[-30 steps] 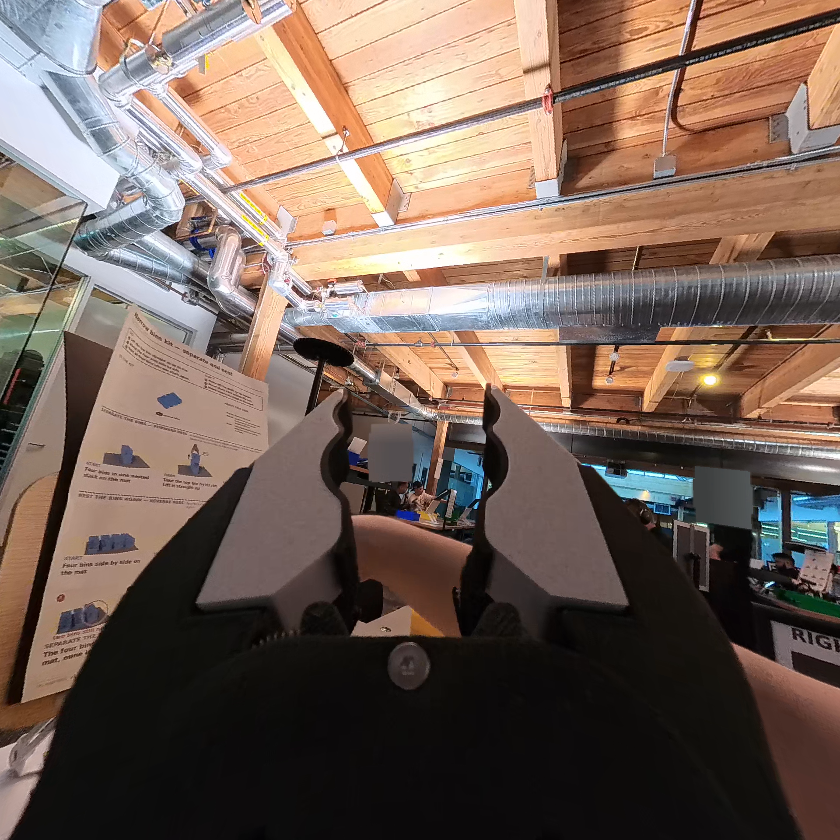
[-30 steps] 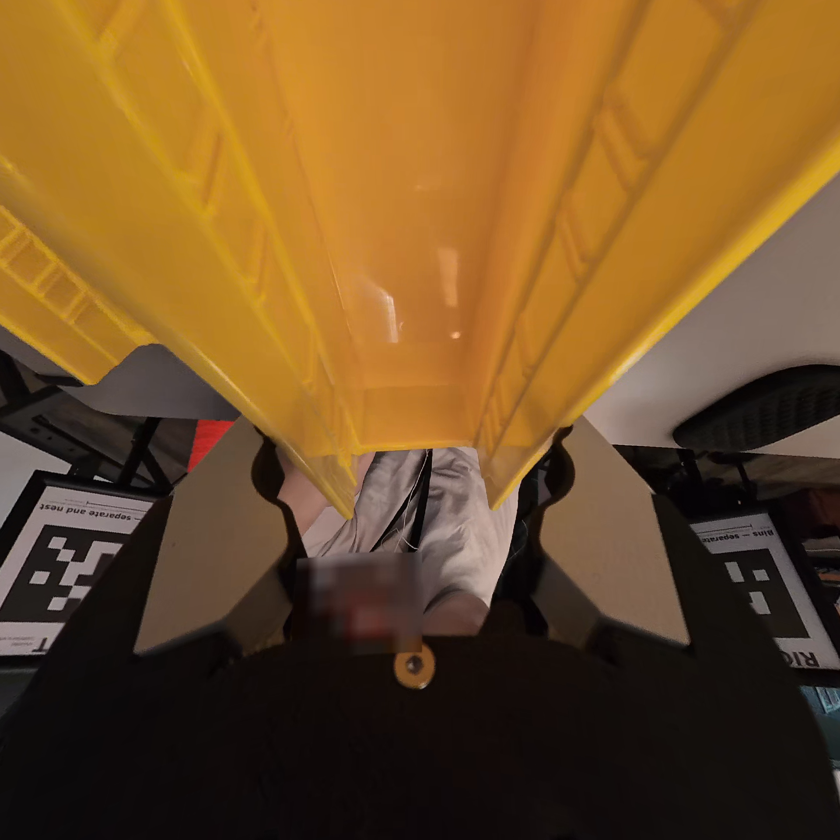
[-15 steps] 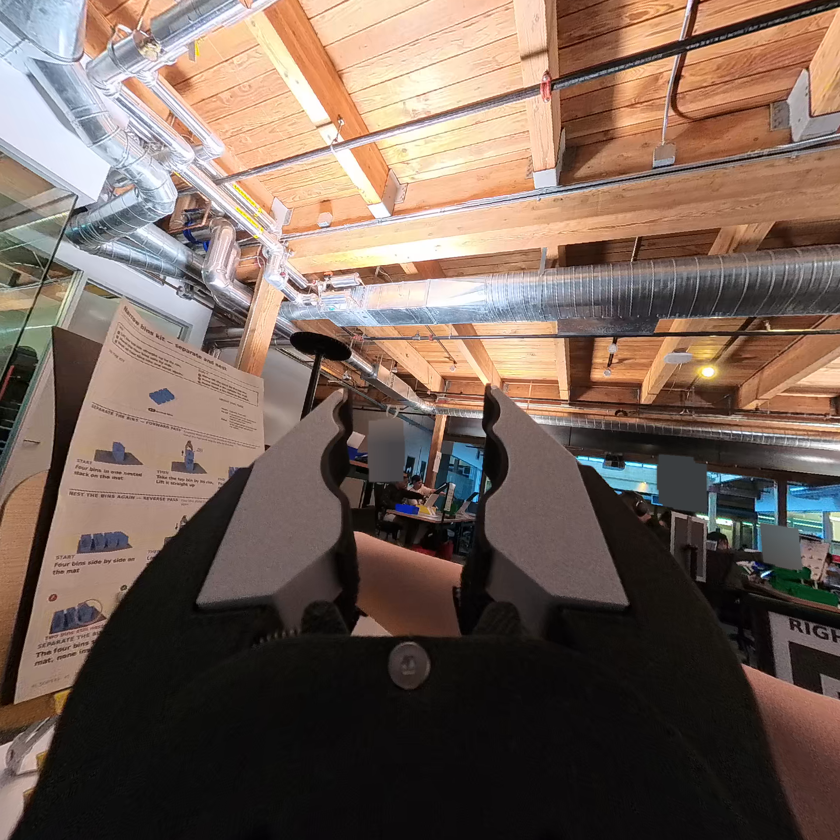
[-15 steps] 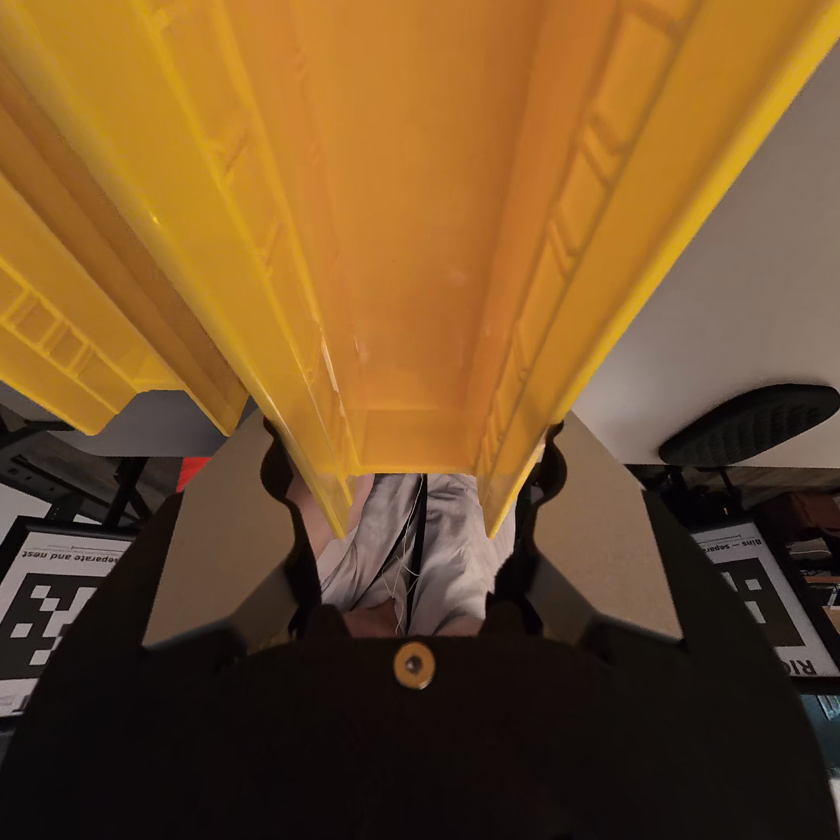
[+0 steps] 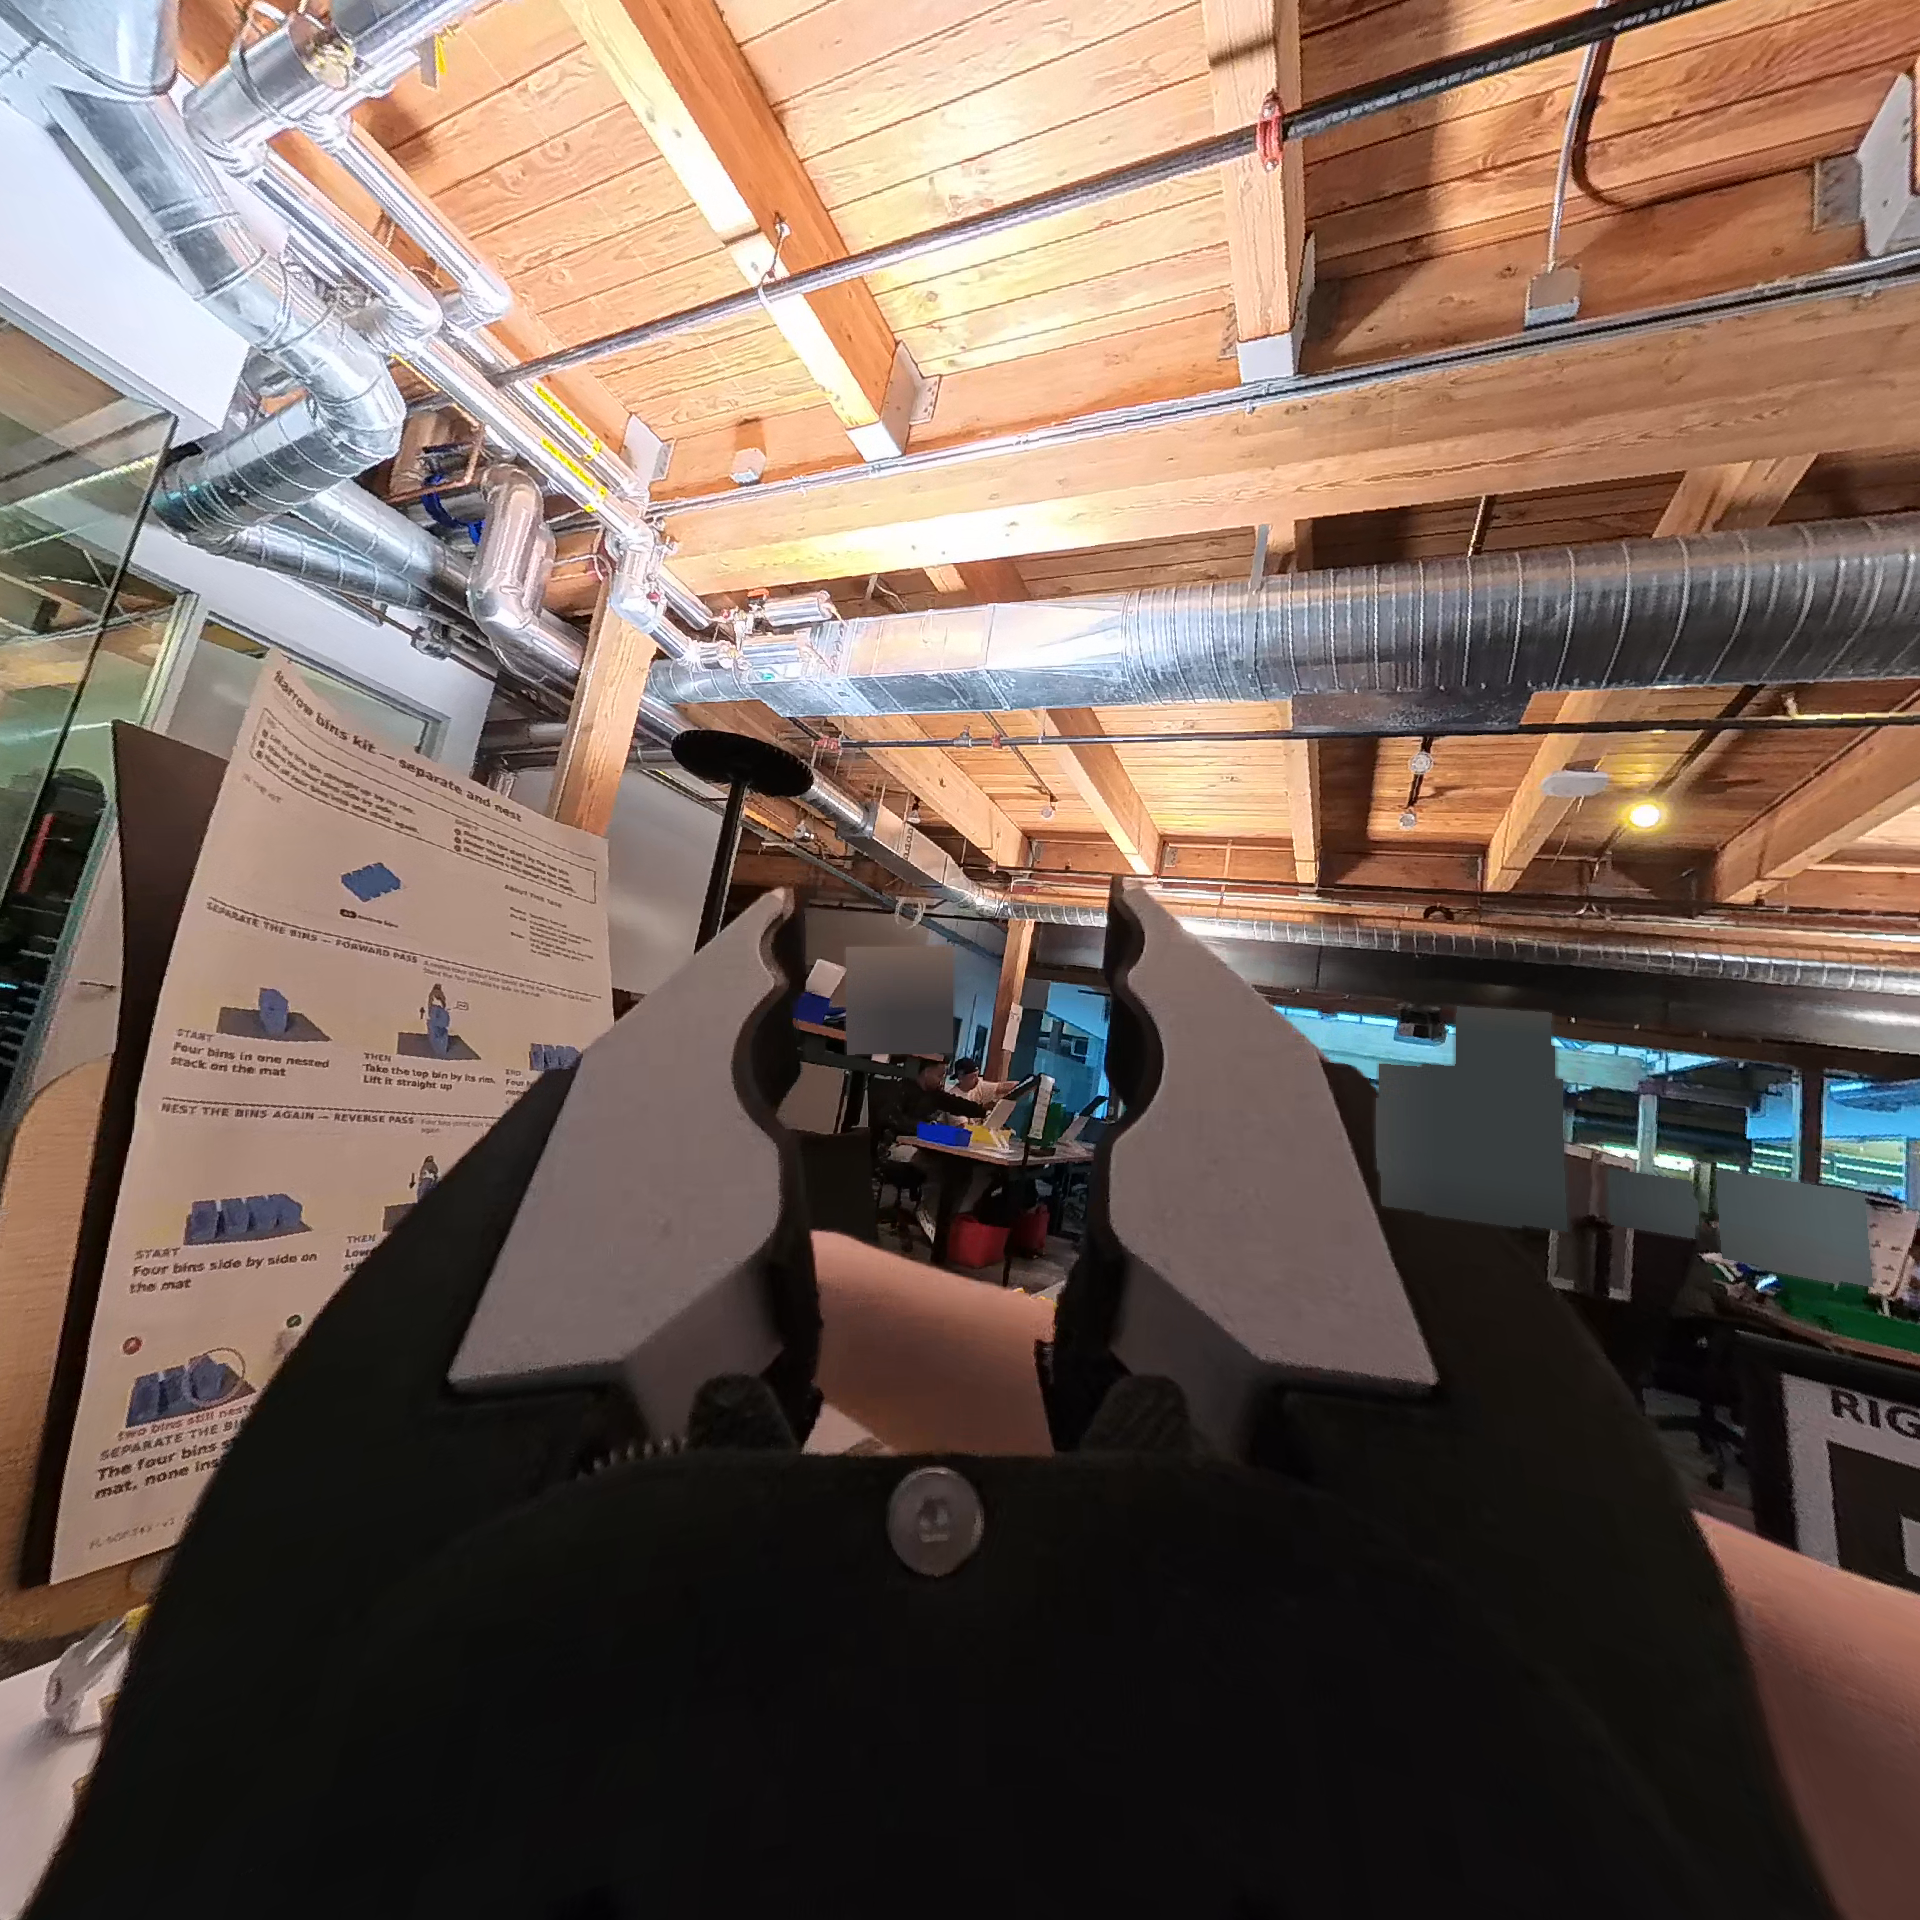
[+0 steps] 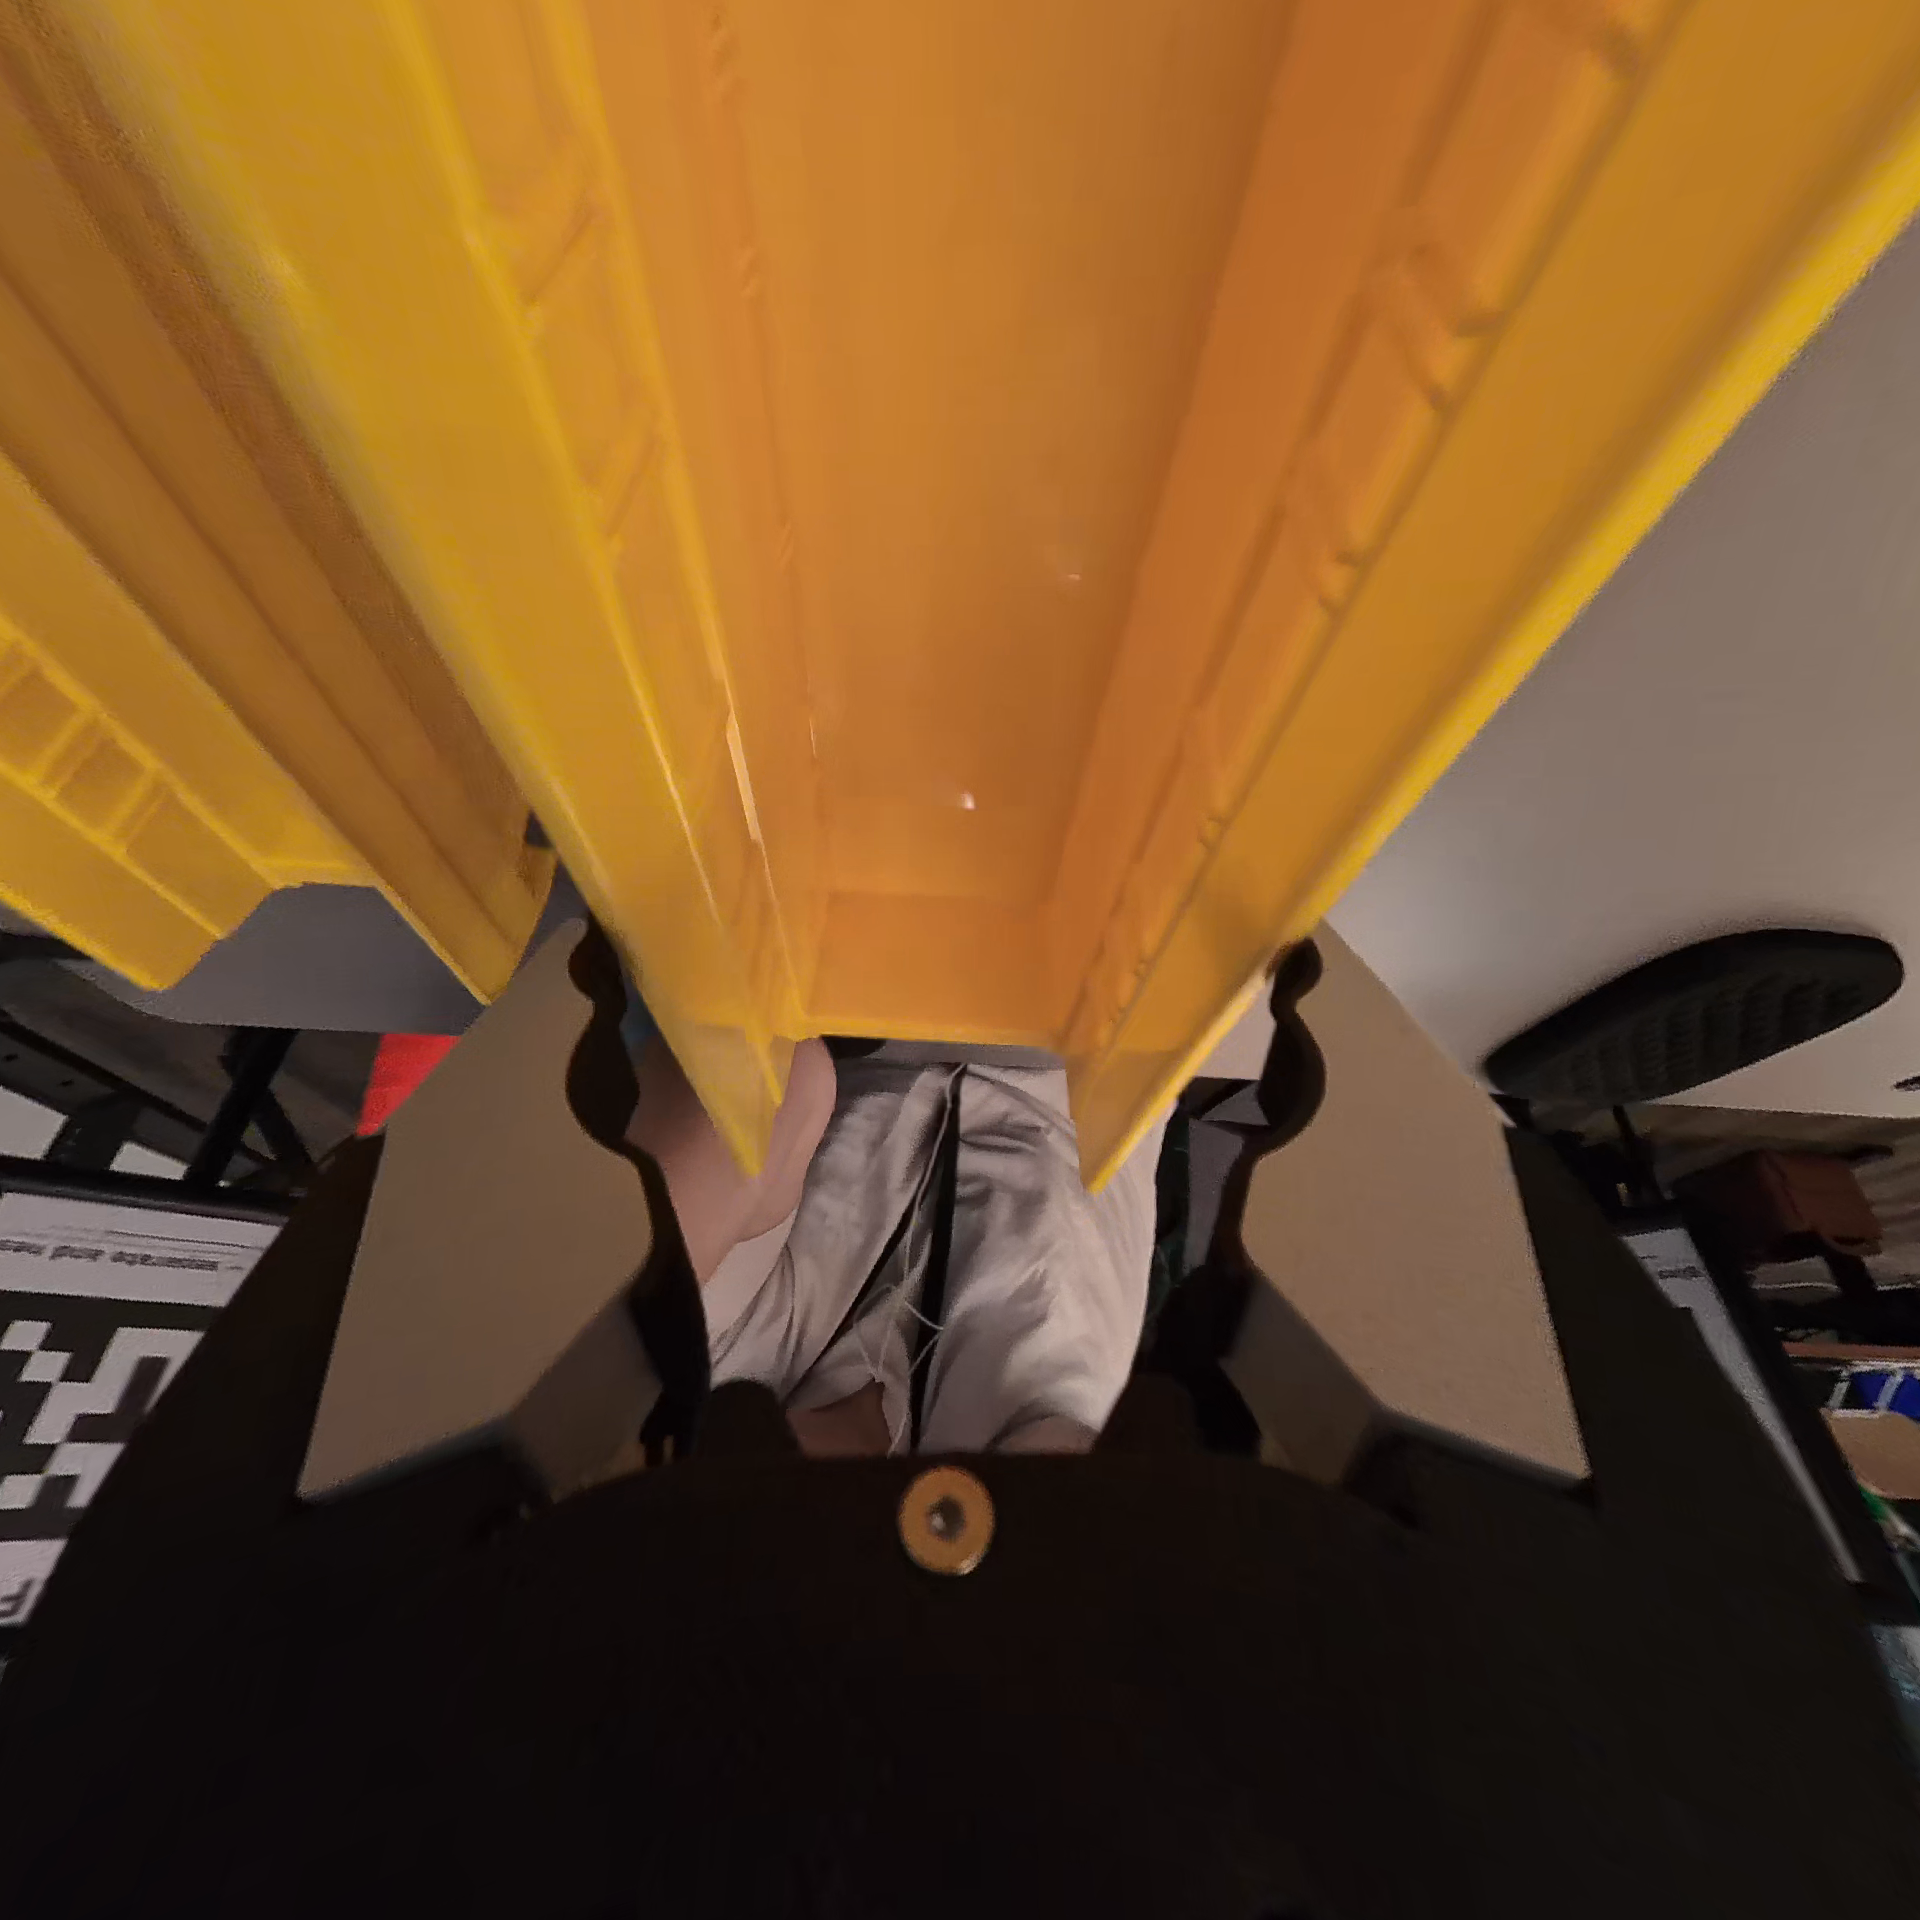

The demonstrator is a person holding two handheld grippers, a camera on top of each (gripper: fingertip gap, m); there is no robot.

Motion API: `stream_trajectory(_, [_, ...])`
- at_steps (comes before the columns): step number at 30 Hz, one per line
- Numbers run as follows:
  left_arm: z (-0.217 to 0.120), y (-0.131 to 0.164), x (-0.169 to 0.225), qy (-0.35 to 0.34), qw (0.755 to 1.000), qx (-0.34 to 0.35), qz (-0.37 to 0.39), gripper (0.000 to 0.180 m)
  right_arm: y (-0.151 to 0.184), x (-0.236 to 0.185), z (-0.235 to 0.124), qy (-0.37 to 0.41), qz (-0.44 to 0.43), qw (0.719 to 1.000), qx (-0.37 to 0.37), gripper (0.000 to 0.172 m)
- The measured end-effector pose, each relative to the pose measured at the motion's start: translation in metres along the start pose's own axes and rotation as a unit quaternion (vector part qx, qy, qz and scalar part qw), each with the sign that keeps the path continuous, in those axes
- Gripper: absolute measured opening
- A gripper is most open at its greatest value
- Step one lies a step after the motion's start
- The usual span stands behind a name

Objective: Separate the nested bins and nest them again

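In the right wrist view a long yellow bin (image 6: 935, 520) runs away from me, its near end between the fingers of my right gripper (image 6: 940, 940). The jaws stand wide. The right fingertip (image 6: 1294, 971) is at the bin's outer rim, and a dark slit shows between the left fingertip (image 6: 592, 961) and the bin's wall, so the pads do not press on it. More yellow bins (image 6: 260, 623) lie beside it on the left. My left gripper (image 5: 945, 904) points up at the ceiling, open, with nothing between its fingers.
The bins lie on a white table (image 6: 1662, 623). A person's hand (image 6: 764, 1143) and light clothing show below the bin's end. Black-and-white marker boards (image 6: 83, 1382) stand at both sides. An instruction poster (image 5: 343, 1039) stands left of the left gripper.
The right fingers closed in against the yellow bin half a second ago and have since spread apart again. The left gripper has tilted down a little and stays open.
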State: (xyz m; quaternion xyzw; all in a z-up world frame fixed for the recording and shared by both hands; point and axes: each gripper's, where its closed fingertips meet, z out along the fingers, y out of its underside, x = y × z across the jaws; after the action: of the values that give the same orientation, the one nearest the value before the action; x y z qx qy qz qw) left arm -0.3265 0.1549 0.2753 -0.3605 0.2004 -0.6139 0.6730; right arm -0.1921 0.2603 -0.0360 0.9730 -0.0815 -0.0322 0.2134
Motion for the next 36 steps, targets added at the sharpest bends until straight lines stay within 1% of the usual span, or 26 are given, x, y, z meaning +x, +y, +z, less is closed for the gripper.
stream_trajectory(2, [0.001, 0.001, 0.0, -0.003, 1.0, -0.002, 0.003, 0.056, 0.005, 0.001, -0.011, 0.009, -0.013, 1.0, 0.009, 0.119])
stream_trajectory(5, [0.003, 0.004, 0.001, -0.008, 1.0, -0.008, 0.011, 0.056, 0.018, 0.002, -0.037, 0.02, -0.044, 0.999, 0.026, 0.12])
stream_trajectory(9, [0.008, 0.009, 0.005, -0.012, 0.999, -0.02, 0.024, 0.056, 0.041, 0.007, -0.083, 0.009, -0.117, 0.989, 0.087, 0.116])
stream_trajectory(12, [0.013, 0.014, 0.009, -0.016, 0.999, -0.028, 0.036, 0.057, 0.057, 0.022, -0.116, -0.014, -0.185, 0.967, 0.176, 0.11])
stream_trajectory(13, [0.014, 0.015, 0.01, -0.016, 0.999, -0.031, 0.04, 0.057, 0.061, 0.03, -0.126, -0.025, -0.207, 0.954, 0.213, 0.109])
stream_trajectory(15, [0.018, 0.019, 0.013, -0.017, 0.998, -0.037, 0.048, 0.058, 0.064, 0.051, -0.145, -0.041, -0.244, 0.919, 0.306, 0.102])
stream_trajectory(16, [0.02, 0.021, 0.015, -0.019, 0.998, -0.04, 0.052, 0.058, 0.064, 0.064, -0.154, -0.04, -0.26, 0.896, 0.358, 0.102])
stream_trajectory(17, [0.022, 0.023, 0.016, -0.019, 0.997, -0.043, 0.056, 0.057, 0.065, 0.078, -0.163, -0.035, -0.275, 0.867, 0.415, 0.101])
stream_trajectory(19, [0.027, 0.029, 0.019, -0.022, 0.996, -0.053, 0.066, 0.058, 0.072, 0.105, -0.178, -0.022, -0.301, 0.795, 0.526, 0.1])
stream_trajectory(22, [0.034, 0.037, 0.022, -0.029, 0.994, -0.066, 0.08, 0.058, 0.092, 0.145, -0.193, -0.002, -0.316, 0.666, 0.676, 0.1])
stream_trajectory(23, [0.036, 0.041, 0.023, -0.032, 0.993, -0.072, 0.085, 0.058, 0.1, 0.157, -0.193, -0.007, -0.319, 0.626, 0.712, 0.1])
stream_trajectory(24, [0.039, 0.045, 0.023, -0.036, 0.992, -0.08, 0.09, 0.059, 0.107, 0.168, -0.192, -0.018, -0.318, 0.588, 0.744, 0.105])
stream_trajectory(25, [0.041, 0.048, 0.024, -0.041, 0.991, -0.087, 0.096, 0.061, 0.114, 0.178, -0.194, -0.032, -0.311, 0.538, 0.783, 0.109])
stream_trajectory(27, [0.042, 0.055, 0.022, -0.061, 0.986, -0.108, 0.115, 0.065, 0.137, 0.194, -0.199, -0.061, -0.314, 0.41, 0.854, 0.108])
stream_trajectory(28, [0.041, 0.058, 0.018, -0.079, 0.981, -0.121, 0.131, 0.068, 0.143, 0.202, -0.199, -0.074, -0.312, 0.383, 0.866, 0.106])
stream_trajectory(29, [0.038, 0.062, 0.01, -0.111, 0.972, -0.143, 0.15, 0.073, 0.142, 0.211, -0.195, -0.081, -0.31, 0.381, 0.867, 0.104])
stream_trajectory(30, [0.03, 0.067, -0.006, -0.159, 0.956, -0.176, 0.173, 0.081, 0.136, 0.22, -0.189, -0.081, -0.309, 0.388, 0.865, 0.104])
stream_trajectory(31, [0.017, 0.072, -0.028, -0.219, 0.931, -0.216, 0.197, 0.092, 0.129, 0.23, -0.185, -0.076, -0.305, 0.394, 0.864, 0.104])
stream_trajectory(33, [-0.018, 0.078, -0.075, -0.33, 0.861, -0.303, 0.241, 0.113, 0.113, 0.253, -0.183, -0.065, -0.291, 0.396, 0.869, 0.099])
stream_trajectory(34, [-0.037, 0.084, -0.096, -0.364, 0.826, -0.35, 0.25, 0.118, 0.104, 0.261, -0.181, -0.068, -0.288, 0.411, 0.862, 0.1])
stream_trajectory(35, [-0.053, 0.093, -0.115, -0.382, 0.802, -0.392, 0.241, 0.12, 0.094, 0.268, -0.177, -0.074, -0.287, 0.432, 0.852, 0.1])
stream_trajectory(36, [-0.067, 0.105, -0.131, -0.388, 0.788, -0.427, 0.212, 0.122, 0.087, 0.274, -0.173, -0.083, -0.285, 0.448, 0.843, 0.1])
